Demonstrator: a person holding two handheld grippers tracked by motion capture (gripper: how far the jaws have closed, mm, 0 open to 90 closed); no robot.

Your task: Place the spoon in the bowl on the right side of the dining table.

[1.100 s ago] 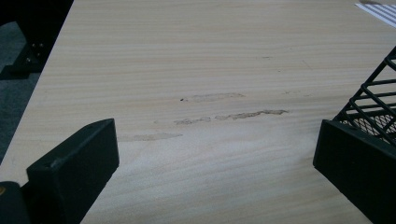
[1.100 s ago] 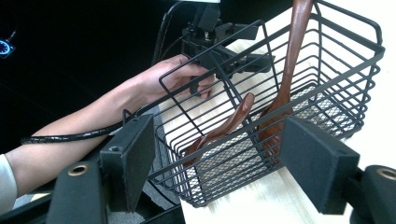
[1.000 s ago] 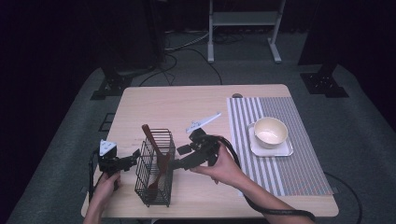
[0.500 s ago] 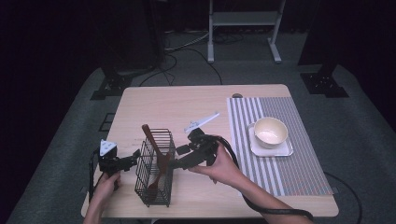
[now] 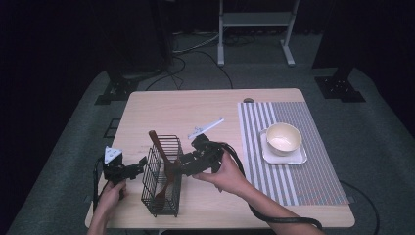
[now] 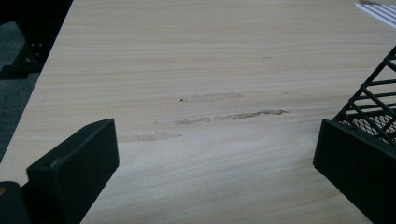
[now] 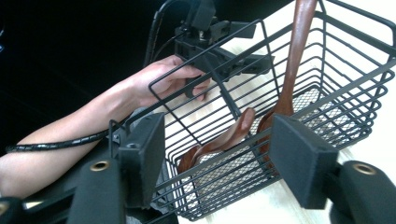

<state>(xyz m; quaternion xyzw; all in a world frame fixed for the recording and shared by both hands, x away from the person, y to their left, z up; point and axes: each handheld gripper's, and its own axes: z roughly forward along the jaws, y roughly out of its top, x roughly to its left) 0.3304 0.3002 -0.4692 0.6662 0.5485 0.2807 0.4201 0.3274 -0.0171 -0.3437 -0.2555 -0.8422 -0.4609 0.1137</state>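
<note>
1. Table [image 5: 195, 105]: a pale wooden top. The work sits toward its front-left corner. A striped mat [image 5: 293, 166] covers the right side and carries a cream bowl [image 5: 283, 137] on a tray. A white utensil [image 5: 205, 128] lies near the centre.

2. Wire basket [image 5: 162, 176]: black, open-topped, standing near the front edge left of centre. Judged light and stiff, likely to slide or tip if pushed. The top rim wire is the soundest place to take hold.

3. Wooden spoons [image 7: 224, 137]: two dark brown pieces inside the basket, one leaning upright with its handle above the rim, one lying low. Judged rigid, smooth and light, best taken by the handle.

4. Right gripper [image 7: 217, 154]: its jaws have just been closing. They straddle the basket's near wall, pads not yet pressing, nothing grasped.

5. Left gripper [image 6: 215, 172]: jaws wide apart and released, holding nothing, just beside the basket's left side.

6. View comparison: the right gripper view shows the low-lying spoon and the mesh floor. The high view gives the basket's place on the table.
</note>
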